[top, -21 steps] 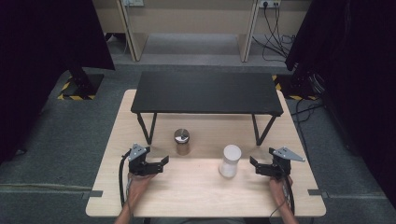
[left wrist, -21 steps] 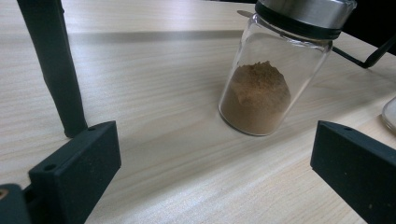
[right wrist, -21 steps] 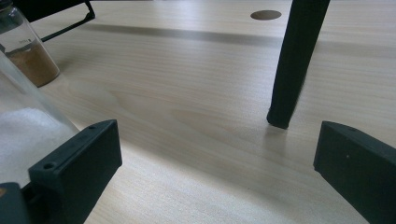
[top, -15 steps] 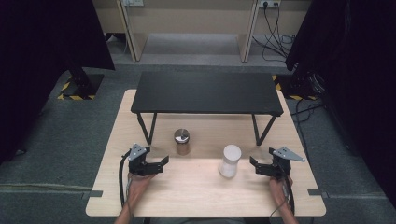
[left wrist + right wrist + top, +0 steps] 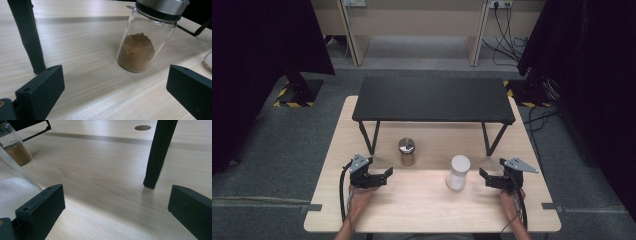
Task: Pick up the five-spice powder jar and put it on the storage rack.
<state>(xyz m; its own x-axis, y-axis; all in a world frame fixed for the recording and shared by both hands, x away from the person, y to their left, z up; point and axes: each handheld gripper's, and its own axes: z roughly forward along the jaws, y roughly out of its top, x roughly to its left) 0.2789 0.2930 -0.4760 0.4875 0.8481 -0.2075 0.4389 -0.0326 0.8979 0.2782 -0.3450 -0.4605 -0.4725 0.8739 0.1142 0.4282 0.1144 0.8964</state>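
Observation:
A glass jar of brown powder (image 5: 407,152) with a metal lid stands on the wooden table (image 5: 422,210), just in front of a black raised shelf (image 5: 434,99). The same brown-powder jar (image 5: 145,40) is close ahead in the left gripper view. To its right stands a jar of white powder (image 5: 458,172) with a white lid. My left gripper (image 5: 384,175) rests open near the front left, pointing toward the brown jar. My right gripper (image 5: 486,179) stands open at the front right, just right of the white jar (image 5: 12,195). Neither holds anything.
The shelf's black legs (image 5: 27,37) (image 5: 158,152) stand on the table close to each gripper. A round hole (image 5: 142,127) is in the tabletop beyond the right leg. Dark curtains hang at both sides; cables lie on the floor at the far right (image 5: 512,30).

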